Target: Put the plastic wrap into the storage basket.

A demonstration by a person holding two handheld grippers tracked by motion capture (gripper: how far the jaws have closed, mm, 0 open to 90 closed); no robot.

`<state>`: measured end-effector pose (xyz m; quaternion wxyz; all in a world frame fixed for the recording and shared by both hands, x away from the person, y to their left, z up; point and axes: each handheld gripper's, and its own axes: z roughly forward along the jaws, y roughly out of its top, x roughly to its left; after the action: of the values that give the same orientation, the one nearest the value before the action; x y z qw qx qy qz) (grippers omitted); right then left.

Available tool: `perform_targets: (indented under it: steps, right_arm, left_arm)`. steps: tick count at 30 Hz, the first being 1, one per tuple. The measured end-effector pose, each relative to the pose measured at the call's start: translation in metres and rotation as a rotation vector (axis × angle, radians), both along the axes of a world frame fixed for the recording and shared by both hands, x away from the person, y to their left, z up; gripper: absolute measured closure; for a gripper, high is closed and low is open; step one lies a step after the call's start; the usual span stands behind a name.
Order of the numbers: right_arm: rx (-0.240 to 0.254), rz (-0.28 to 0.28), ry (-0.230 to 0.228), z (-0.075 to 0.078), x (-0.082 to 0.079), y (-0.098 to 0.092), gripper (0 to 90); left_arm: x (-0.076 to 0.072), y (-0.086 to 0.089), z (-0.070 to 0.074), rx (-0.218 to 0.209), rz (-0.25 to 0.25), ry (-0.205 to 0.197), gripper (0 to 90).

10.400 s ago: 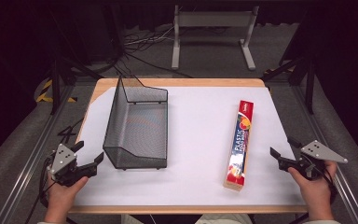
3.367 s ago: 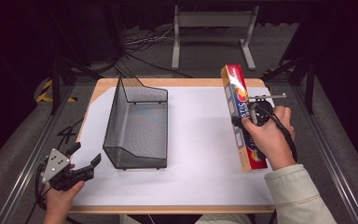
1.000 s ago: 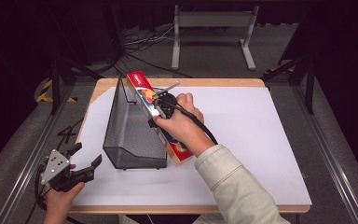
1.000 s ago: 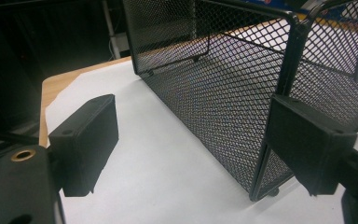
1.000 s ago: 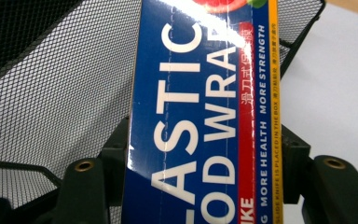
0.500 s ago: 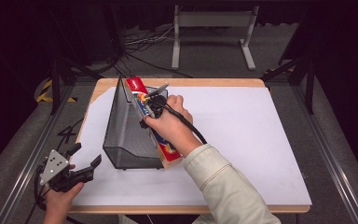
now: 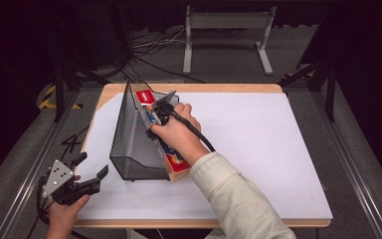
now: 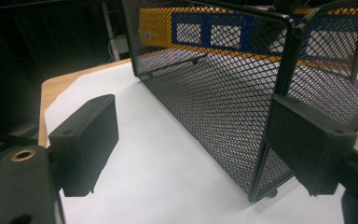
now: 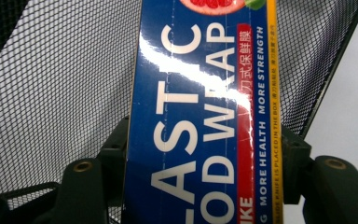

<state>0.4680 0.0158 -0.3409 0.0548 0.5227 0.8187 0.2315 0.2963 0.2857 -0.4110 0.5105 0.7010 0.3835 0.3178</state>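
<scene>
Plastic wrap box (image 7: 155, 124) now over the black mesh tray (image 7: 129, 144), no longer flat at the surface's right side as at the start. Carried across in the right tongs (image 7: 155, 115), clenched on the box about midway along its length; pads pressed to both long edges in the right gripper view (image 9: 205, 140). Far end of box over the tray's tall back end, near end jutting past the low front edge, red tip (image 7: 179, 167) close above the white surface (image 7: 278, 149). Box tilted, not yet settled inside. Left tongs (image 7: 82, 179) released, empty, parked at the near left corner, same spot as before. Judgement: transfer nearly done; lowering and release remain.
</scene>
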Motion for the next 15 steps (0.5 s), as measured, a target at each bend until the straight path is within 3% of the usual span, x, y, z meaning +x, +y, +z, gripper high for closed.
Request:
perform_targets:
  steps: [7,15]
  right_arm:
    - [-0.001,-0.020,0.041,-0.0036,0.0063,-0.0013,39.3]
    - [-0.009,-0.021,0.056,-0.0052,0.0086,0.0009,39.2]
  left_arm:
    - [-0.0026,0.0003,-0.0001,0.006,0.001,0.000,18.4]
    - [-0.0073,0.0028,0.0004,0.006,0.010,-0.002,18.4]
